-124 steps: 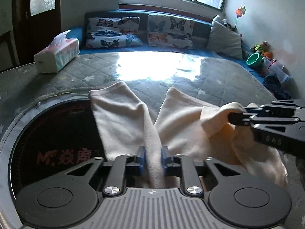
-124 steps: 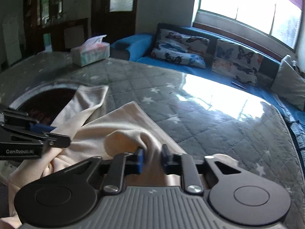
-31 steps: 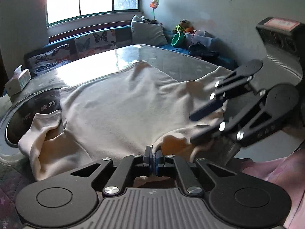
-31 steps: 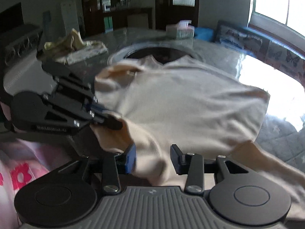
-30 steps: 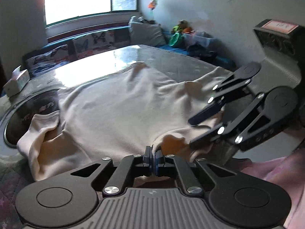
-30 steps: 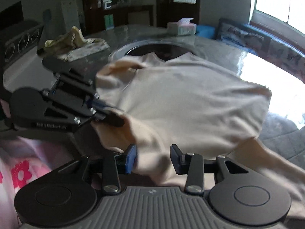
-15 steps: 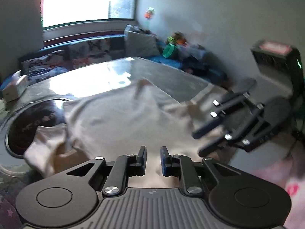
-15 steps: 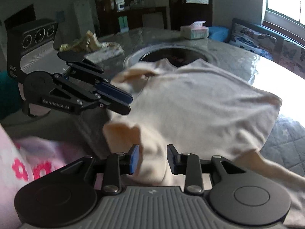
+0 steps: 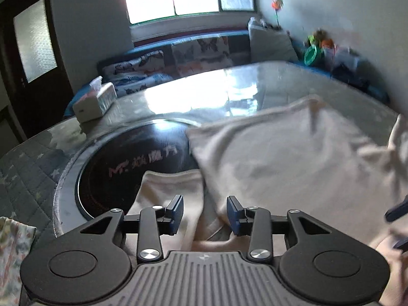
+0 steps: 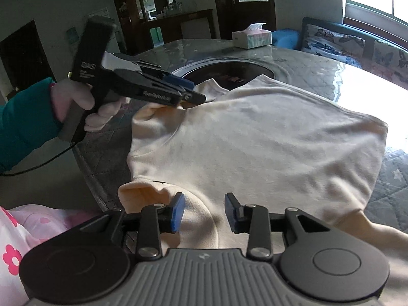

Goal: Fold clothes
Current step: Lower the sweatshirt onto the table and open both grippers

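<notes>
Cream shirt, left wrist view: soft knit cloth spread over my table, whose quilted grey cover is printed with stars. One sleeve lies partly over the round black glass inset, which carries pale lettering. My left gripper has its blue-padded fingers parting, with a fold of sleeve below the gap and neither pad pressing it. Only this view shows a patterned cloth at the table's near left edge; it is motion-blurred at right.

Right wrist view: the shirt lies flat with its collar toward the inset, and its near hem corner is curled over at the table edge. My right gripper has fingers moderately apart and opening, the curled hem between them, untouched by the pads. Only here do I see my left hand, gloved and teal-sleeved, holding the left gripper just above the far shoulder. A tissue box stands beyond.
</notes>
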Motion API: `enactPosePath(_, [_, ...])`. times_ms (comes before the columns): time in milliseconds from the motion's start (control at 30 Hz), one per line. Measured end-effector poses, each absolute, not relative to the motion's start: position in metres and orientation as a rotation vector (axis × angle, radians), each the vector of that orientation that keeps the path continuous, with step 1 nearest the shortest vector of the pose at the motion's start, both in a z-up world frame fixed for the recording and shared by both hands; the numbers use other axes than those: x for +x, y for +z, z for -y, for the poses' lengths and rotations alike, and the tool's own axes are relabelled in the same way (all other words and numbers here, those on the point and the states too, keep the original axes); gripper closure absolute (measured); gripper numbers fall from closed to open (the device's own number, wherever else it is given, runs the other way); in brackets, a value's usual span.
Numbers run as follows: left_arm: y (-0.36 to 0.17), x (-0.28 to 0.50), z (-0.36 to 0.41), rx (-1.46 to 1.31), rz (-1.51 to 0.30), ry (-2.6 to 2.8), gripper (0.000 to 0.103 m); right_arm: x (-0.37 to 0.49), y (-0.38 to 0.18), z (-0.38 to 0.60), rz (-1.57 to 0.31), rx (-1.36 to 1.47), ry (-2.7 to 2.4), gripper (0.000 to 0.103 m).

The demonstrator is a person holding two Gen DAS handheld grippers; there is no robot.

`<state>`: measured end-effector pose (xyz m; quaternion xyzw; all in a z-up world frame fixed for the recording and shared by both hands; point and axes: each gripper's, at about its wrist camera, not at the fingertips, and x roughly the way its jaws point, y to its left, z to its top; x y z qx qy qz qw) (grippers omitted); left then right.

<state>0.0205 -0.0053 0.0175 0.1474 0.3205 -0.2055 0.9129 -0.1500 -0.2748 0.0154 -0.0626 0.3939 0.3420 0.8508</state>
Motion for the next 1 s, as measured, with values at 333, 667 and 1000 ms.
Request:
enactPosePath(333, [0.016,0.020,-0.037,0.132,-0.642,-0.335,0.096,-0.146,0.011,0.270,-0.852,-0.150,0.710,0.063])
enactPosePath(667, [0.024,-0.039,-0.150,-0.345,-0.506,-0.064,0.097,-0.147,0.011,0.267,-0.850,-0.175,0.713,0.063])
enactPosePath(1000, [0.014,-0.055,-0.165,-0.328,-0.577,0.087,0.070,-0.145,0.011,0.265,-0.855,-0.190,0.715,0.062])
